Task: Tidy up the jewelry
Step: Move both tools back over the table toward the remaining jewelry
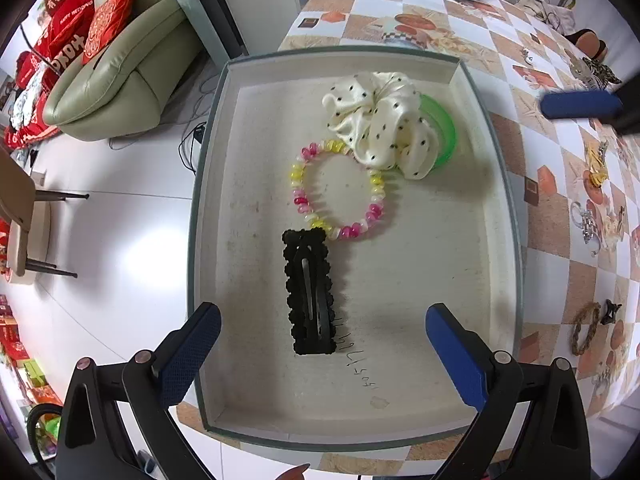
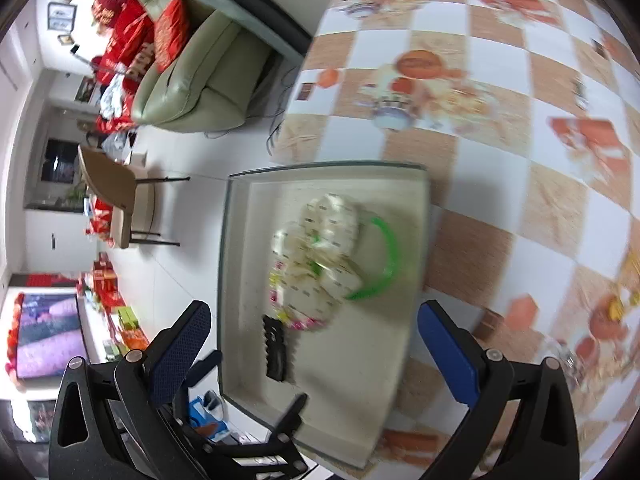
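A shallow grey box (image 1: pixel 504 184) with a white inside sits on the table's left end. In it lie a black scalloped hair clip (image 1: pixel 309 294), a pink-and-yellow coil hair tie (image 1: pixel 338 190), a cream dotted scrunchie (image 1: pixel 380 122) and a green bangle (image 1: pixel 442 128) under the scrunchie. My left gripper (image 1: pixel 322 344) is open and empty over the box's near end, the clip between its fingers. My right gripper (image 2: pixel 314 346) is open and empty above the same box (image 2: pixel 420 264); its view is blurred. One right finger (image 1: pixel 580 105) shows at the left view's right edge.
More jewelry lies loose on the checkered tablecloth (image 1: pixel 552 184) to the right: a braided brown band (image 1: pixel 585 328), a small black claw clip (image 1: pixel 611 311), silver pieces (image 1: pixel 586 224) and yellow pieces (image 1: pixel 596 164). A sofa (image 1: pixel 132 60) and a chair (image 1: pixel 28 216) stand on the floor at left.
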